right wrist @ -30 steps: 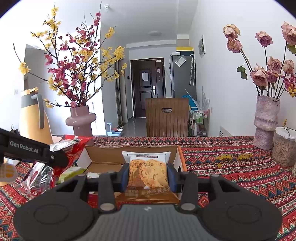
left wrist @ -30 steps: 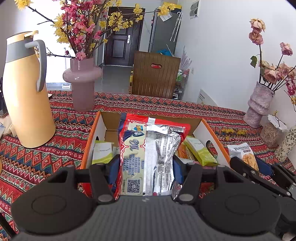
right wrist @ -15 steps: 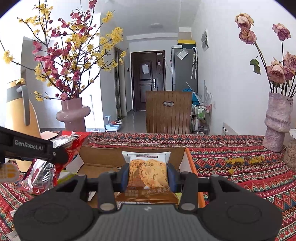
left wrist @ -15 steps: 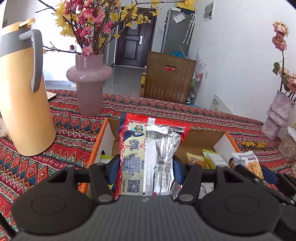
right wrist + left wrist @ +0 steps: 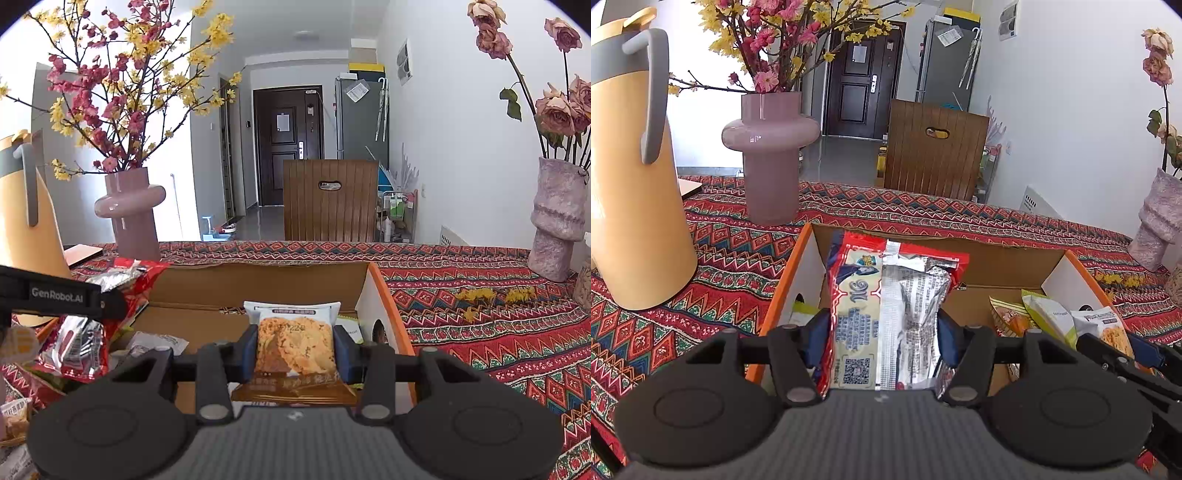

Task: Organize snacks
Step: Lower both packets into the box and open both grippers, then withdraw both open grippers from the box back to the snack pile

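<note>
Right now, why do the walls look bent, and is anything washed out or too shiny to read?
Left wrist view: fisheye lens bows the tablecloth edge, dark corners; silver foil on the red snack packet glares, blurring its print. Right wrist view: window light behind the flowering branches blows out white; the biscuit packet stays sharp.

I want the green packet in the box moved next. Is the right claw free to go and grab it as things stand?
Probably not yet. The right claw is shut on a cookie packet, so nothing else fits between its jaws. The box is open on top, and the green packet lies uncovered, so the way looks free once the cookie is released.
</note>
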